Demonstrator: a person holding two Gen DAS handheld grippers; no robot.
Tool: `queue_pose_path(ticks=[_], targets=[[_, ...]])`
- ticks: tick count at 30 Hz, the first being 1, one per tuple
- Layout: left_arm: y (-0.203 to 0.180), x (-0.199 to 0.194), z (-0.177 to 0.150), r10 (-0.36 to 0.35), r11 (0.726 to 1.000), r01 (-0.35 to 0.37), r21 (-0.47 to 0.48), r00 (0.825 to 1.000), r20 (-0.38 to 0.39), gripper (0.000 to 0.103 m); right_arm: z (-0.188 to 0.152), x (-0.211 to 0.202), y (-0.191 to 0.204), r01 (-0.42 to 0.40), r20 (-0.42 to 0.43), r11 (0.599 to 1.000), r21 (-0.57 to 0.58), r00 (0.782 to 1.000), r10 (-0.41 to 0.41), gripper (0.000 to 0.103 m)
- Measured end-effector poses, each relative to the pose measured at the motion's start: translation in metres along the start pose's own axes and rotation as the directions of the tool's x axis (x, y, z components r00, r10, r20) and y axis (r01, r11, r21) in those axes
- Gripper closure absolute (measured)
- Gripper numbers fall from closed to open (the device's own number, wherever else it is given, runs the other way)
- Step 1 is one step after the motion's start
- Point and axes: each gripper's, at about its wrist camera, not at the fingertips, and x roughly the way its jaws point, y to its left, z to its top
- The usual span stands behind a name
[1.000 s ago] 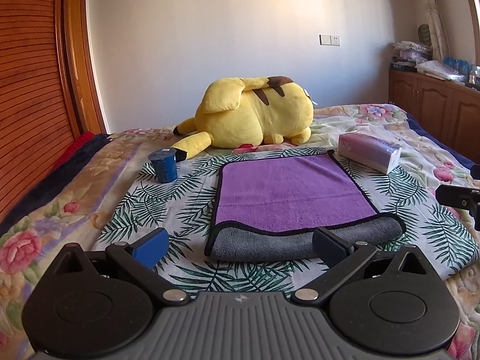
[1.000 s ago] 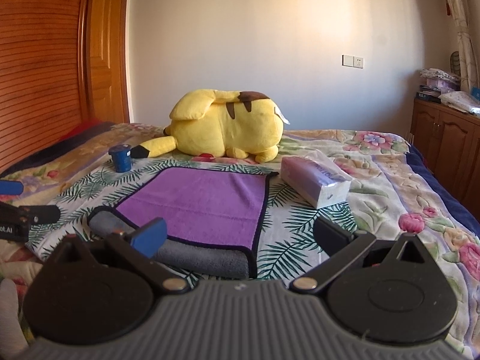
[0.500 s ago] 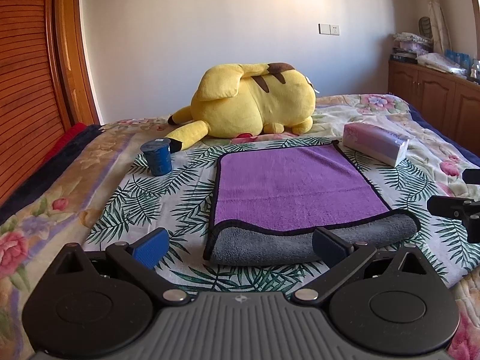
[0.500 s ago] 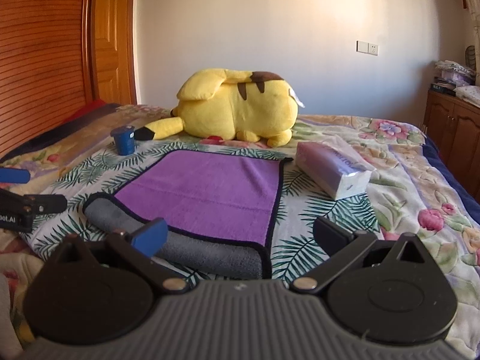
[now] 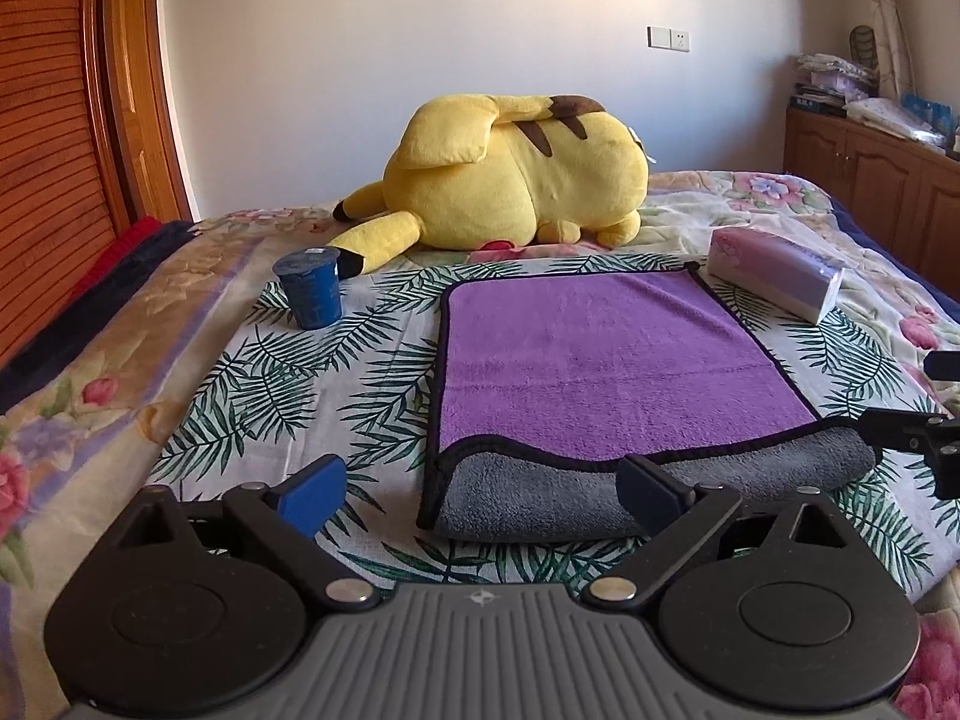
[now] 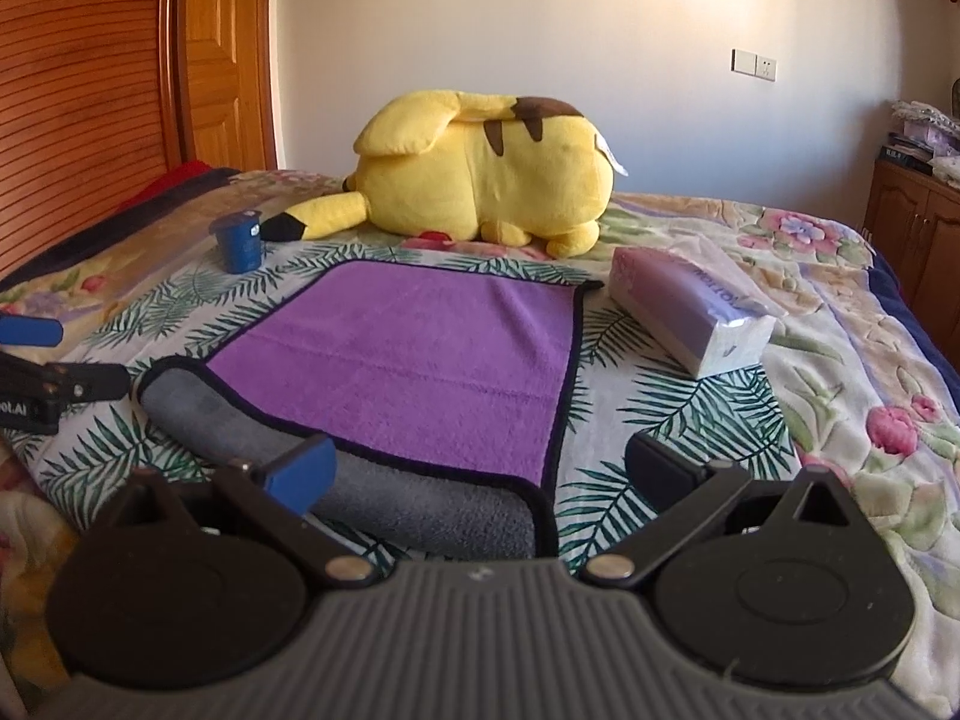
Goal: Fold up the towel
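Both claws hang empty with jaws spread wide: the left claw (image 5: 480,489) and right claw (image 6: 477,471) sit just short of the towel (image 5: 600,360) on the bed (image 5: 150,360). Soft, light and floppy, it likely wants pinching at the near rolled corners. It is purple, grey-backed, black-edged. Beyond lie a blue cup (image 5: 312,291), tissue pack (image 5: 774,276) and yellow plush (image 5: 516,174).

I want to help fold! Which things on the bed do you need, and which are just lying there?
Needed: towel, left tool, right tool.

Just lying there: yellow plush toy, blue cup, tissue pack.
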Motion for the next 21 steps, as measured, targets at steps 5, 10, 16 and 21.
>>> queue_pose_path(ticks=[5, 10, 16, 21], targets=[[0.003, 0.010, 0.002, -0.006, 1.000, 0.006, -0.002, 1.000, -0.004, 0.009, -0.001, 0.013, -0.001, -0.002, -0.038, 1.000, -0.010, 0.999, 0.001, 0.016], [0.006, 0.021, 0.003, -0.014, 1.000, 0.014, -0.003, 1.000, -0.019, 0.013, -0.003, 0.024, -0.004, 0.000, -0.067, 1.000, -0.008, 0.998, 0.000, 0.019], [0.009, 0.035, 0.003, -0.029, 1.000, 0.028, -0.008, 0.999, -0.030, 0.020, -0.004, 0.037, -0.010, -0.003, -0.099, 1.000, 0.011, 0.995, 0.004, 0.021], [0.013, 0.049, 0.003, -0.037, 0.999, 0.036, -0.015, 0.998, -0.053, 0.032, -0.005, 0.047, -0.015, -0.009, -0.126, 1.000, 0.027, 0.992, 0.013, 0.022]])
